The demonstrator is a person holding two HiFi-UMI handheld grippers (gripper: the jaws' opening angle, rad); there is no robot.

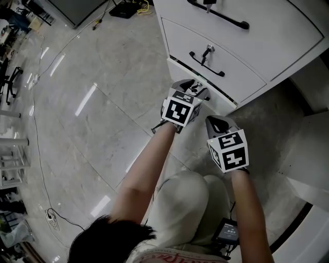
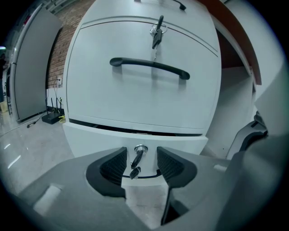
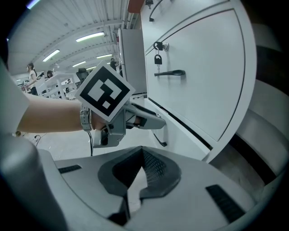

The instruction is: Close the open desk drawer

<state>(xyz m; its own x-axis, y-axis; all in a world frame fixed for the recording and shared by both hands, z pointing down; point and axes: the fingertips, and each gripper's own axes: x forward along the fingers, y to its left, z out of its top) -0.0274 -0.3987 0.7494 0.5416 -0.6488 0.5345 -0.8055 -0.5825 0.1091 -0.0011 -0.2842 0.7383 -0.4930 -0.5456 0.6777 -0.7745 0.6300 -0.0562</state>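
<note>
The white cabinet's bottom drawer (image 1: 222, 101) stands a little out, with a dark gap above its front (image 2: 90, 140). My left gripper (image 1: 198, 88) is right at that front, open, its two pads (image 2: 113, 167) either side of the key (image 2: 137, 161) hanging in the drawer's lock, without gripping it. From the right gripper view it (image 3: 158, 119) lies against the drawer (image 3: 185, 135) just above the black handle (image 3: 161, 140). My right gripper (image 1: 220, 122) hangs back beside the cabinet's corner, shut (image 3: 139, 173) on nothing.
The middle drawer (image 2: 135, 99) above has a black bar handle (image 2: 149, 65) and a key (image 2: 157, 34). A desk panel (image 1: 308, 149) stands to the right. Cables and a black box (image 1: 123, 9) lie on the marble floor. The person's knee (image 1: 180, 200) is below.
</note>
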